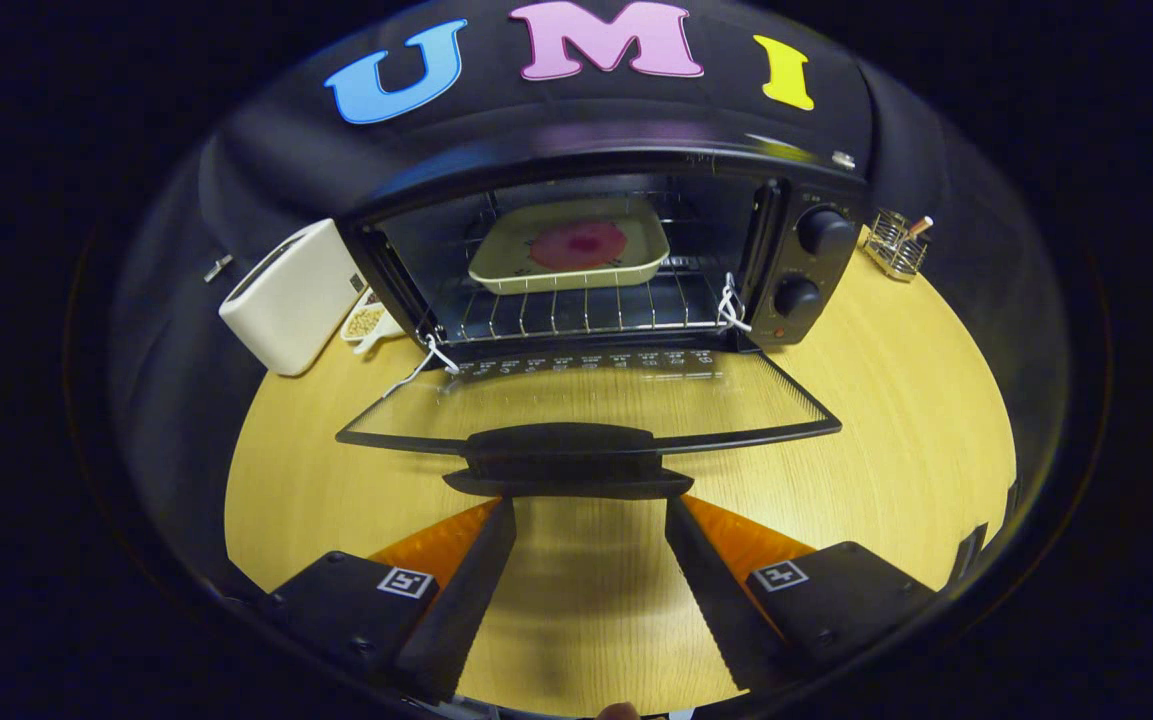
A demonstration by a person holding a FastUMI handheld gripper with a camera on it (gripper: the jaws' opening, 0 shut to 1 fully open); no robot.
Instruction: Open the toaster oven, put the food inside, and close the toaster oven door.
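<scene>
Black toaster oven [806, 260] straight beyond my fingers, glass door [586, 400] dropped flat toward me. Cream tray with round pink food [576, 245] already on wire rack inside. Door probably stiff, hinged, glass fragile; best hold is black handle bar [561, 440] just ahead of fingertips. My gripper [586, 515] spread wide, holding nothing. Cream slot toaster [286, 295] left of oven, wire holder [896, 245] right.

The toaster oven [596, 250] stands on the tabletop [896, 400], its door [586, 405] folded down toward the tongs [591, 515], whose spread fingers end just short of the door handle [561, 440]. Inside, a tray [568, 250] holding food [579, 243] sits on the rack [576, 310]. A toaster [286, 295] stands left of the oven, a small wire holder [896, 245] to its right.
</scene>
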